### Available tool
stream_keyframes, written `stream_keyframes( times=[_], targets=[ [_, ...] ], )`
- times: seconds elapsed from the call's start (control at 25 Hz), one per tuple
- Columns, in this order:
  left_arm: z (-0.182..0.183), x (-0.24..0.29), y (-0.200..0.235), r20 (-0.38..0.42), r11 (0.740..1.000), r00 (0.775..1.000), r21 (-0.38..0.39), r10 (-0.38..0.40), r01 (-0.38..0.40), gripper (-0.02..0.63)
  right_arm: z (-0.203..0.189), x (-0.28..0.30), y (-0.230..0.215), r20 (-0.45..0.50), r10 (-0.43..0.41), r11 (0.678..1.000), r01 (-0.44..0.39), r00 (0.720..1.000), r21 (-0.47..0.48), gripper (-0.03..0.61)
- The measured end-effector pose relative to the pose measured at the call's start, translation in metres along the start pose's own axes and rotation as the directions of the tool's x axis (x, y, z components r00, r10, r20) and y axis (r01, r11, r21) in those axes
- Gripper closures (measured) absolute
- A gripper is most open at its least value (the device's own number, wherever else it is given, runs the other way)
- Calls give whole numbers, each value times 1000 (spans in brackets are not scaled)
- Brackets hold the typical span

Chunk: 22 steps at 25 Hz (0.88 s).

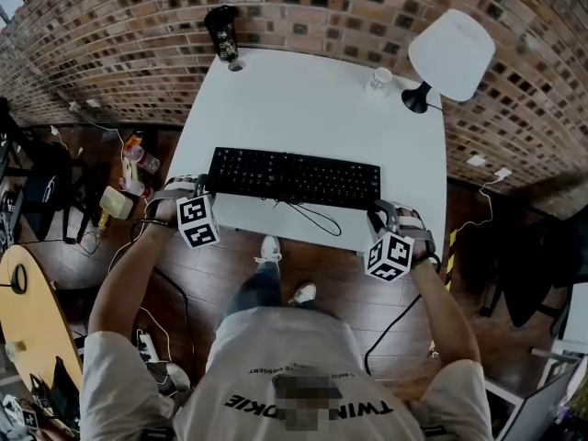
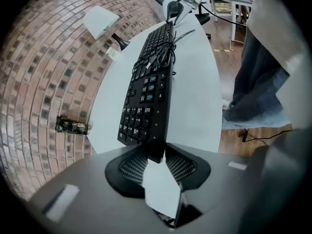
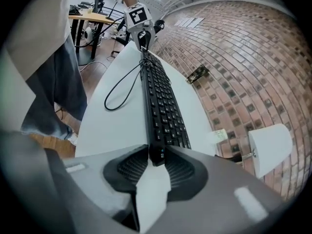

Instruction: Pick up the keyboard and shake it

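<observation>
The keyboard stretched straight between the two pairs of tongs. The left tongs had closed narrowly on one short end and the right tongs on the other. Each pair nipped the thin black edge between its ribbed dark pads. A grip at both ends probably suited a long, flat, rigid slab: it would stay level and not twist when shaken. Both tongs pointed steeply down along its length. It appeared to lie on, or barely above, the smooth white tabletop; I could not tell which. Its thin cable trailed in a loose loop between the tongs on the person's side, free to swing. The keys were low, matte and closely ranked, with pale legends.
</observation>
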<state>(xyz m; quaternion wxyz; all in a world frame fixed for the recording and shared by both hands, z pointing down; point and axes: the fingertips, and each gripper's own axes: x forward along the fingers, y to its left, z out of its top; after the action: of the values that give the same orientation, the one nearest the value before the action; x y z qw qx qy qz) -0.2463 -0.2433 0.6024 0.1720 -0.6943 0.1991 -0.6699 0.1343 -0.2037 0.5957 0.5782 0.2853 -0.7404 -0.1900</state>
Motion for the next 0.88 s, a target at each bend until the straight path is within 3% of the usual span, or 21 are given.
stream_keyframes(
  times=[0.2, 0.44, 0.6, 0.76, 0.88],
  targets=[
    [1, -5, 2, -26, 999, 1000, -34, 10, -11, 492, -2, 5, 5, -33, 71, 997, -72, 997, -20, 469],
    [4, -24, -16, -34, 987, 999, -161, 15, -20, 492, -4, -4, 3, -15, 138, 990, -138, 990, 17, 465],
    [16, -43, -28, 15, 966, 997, -251, 69, -63, 601, 2, -23, -7, 31, 107, 992, -109, 994, 67, 465],
    [32, -58, -49, 73, 944, 995, -328, 61, -34, 607, 27, -35, -13, 82, 112, 987, -121, 990, 105, 465],
    [43, -72, -58, 118, 908, 990, -419, 77, -21, 607, 59, -42, -10, 143, 120, 982, -138, 982, 126, 465]
  ],
)
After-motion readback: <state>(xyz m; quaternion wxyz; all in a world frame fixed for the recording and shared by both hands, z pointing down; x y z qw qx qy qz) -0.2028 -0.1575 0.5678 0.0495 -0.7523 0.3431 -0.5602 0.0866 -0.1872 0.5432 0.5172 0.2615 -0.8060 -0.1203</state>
